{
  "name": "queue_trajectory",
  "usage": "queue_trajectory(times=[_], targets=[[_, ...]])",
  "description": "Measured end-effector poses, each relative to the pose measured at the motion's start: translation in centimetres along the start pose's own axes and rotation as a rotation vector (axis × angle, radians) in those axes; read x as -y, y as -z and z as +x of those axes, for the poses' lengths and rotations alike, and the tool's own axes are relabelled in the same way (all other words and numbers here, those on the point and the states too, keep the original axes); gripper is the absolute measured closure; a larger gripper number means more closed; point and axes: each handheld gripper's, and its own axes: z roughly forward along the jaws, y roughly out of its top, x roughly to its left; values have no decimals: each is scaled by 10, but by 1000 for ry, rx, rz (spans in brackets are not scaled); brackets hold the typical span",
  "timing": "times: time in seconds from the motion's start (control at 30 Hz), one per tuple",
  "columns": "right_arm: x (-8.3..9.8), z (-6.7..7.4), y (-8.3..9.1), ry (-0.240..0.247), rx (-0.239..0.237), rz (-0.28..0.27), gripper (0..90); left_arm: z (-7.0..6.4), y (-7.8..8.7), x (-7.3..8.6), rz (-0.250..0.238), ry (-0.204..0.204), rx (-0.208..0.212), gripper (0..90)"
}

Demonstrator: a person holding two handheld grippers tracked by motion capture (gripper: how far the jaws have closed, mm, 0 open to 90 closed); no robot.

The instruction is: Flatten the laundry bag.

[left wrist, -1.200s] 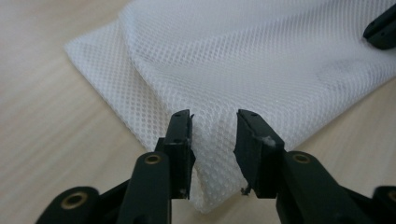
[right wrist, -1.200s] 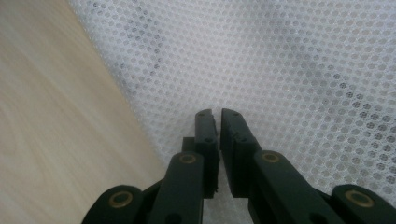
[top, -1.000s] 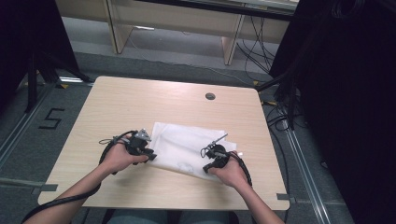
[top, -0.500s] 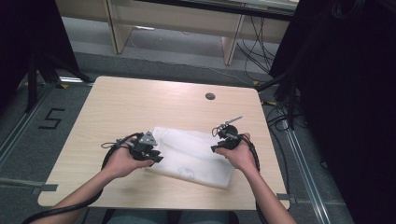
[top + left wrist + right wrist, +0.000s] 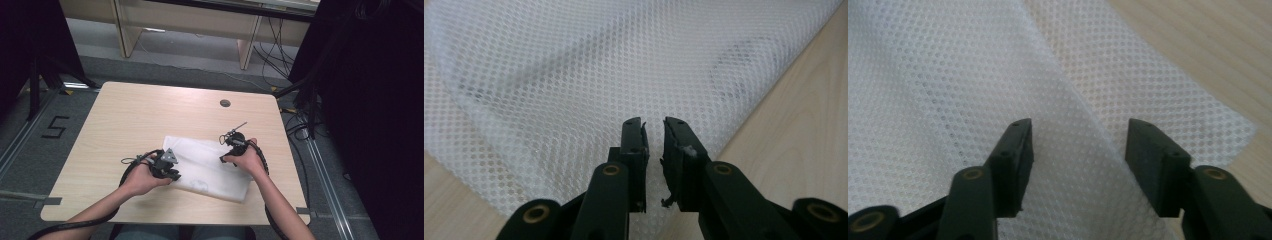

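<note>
A white mesh cloth, finely perforated and folded into a flat, roughly rectangular layered piece with a faint dark mark near its front, lies on the pale wooden worktop toward the person's side. The left gripper sits at its left edge, jaws having just closed to a thin gap with nothing visibly pinched. The right gripper, at the cloth's far right corner, has just opened wide above a fold.
</note>
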Motion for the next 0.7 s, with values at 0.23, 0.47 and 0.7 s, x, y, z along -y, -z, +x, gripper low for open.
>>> queue_trajectory(times=[0.23, 0.47, 0.7], targets=[[-1, 8, 1, 25, -54, 43, 894, -5, -7, 2, 20, -18, -3, 814], [-3, 18, 25, 59, -57, 1, 895, -6, -8, 2, 25, -30, -22, 826], [-5, 26, 58, 65, -30, -94, 894, -17, 3, -9, -22, -66, -7, 858]])
